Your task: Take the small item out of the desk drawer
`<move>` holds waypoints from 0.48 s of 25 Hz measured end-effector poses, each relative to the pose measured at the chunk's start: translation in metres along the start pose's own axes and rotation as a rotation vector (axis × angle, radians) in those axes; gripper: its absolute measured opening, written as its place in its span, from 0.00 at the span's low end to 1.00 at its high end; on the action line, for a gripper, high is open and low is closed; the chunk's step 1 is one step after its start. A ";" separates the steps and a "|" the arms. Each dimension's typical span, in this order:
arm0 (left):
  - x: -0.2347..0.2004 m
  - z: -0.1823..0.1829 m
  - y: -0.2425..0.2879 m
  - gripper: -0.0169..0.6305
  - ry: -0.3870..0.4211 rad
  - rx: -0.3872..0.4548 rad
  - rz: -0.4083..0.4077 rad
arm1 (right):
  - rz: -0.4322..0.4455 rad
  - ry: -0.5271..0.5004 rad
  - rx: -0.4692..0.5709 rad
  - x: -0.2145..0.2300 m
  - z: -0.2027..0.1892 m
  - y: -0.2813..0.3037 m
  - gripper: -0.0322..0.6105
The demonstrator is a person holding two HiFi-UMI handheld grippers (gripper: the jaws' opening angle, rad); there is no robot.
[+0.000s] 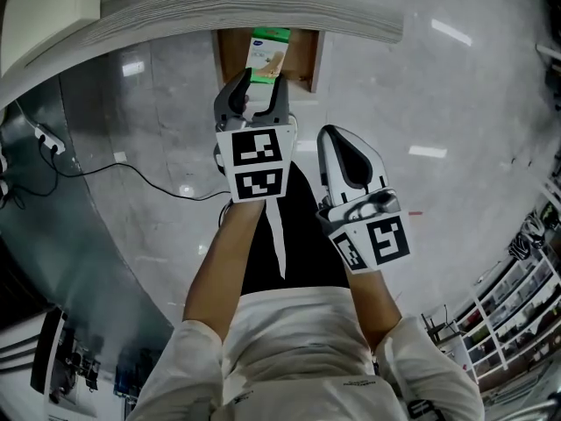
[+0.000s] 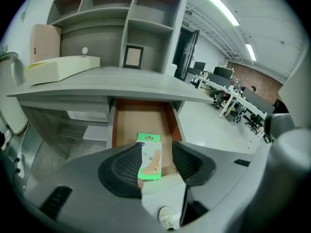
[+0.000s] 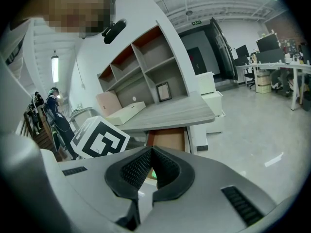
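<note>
Desk drawer (image 2: 138,123) open, green packet (image 2: 150,160) inside; box (image 2: 63,68) above.

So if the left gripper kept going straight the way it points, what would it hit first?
Probably the green packet lying in the open drawer. It shows right between the open jaws of the left gripper, though depth is unclear.

Grey shelving (image 2: 150,24) stands on glossy floor (image 1: 456,103) under strip lights (image 2: 219,6).

No legible text (print on the green packet (image 2: 151,159) blurs).
</note>
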State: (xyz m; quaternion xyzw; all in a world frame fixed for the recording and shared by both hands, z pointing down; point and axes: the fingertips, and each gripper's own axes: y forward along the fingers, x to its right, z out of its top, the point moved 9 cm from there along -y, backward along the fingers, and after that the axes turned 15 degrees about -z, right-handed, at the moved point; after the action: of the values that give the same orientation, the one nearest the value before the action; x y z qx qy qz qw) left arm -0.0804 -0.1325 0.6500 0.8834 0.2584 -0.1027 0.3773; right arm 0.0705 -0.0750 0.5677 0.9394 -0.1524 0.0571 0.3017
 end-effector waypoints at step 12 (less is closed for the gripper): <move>-0.010 -0.012 0.035 0.46 -0.019 -0.080 0.020 | 0.007 0.013 -0.028 0.008 -0.018 0.014 0.10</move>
State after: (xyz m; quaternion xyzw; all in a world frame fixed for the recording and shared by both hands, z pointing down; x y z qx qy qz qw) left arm -0.0703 -0.1478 0.6829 0.8691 0.2497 -0.0969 0.4159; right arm 0.0732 -0.0777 0.5913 0.9342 -0.1547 0.0620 0.3154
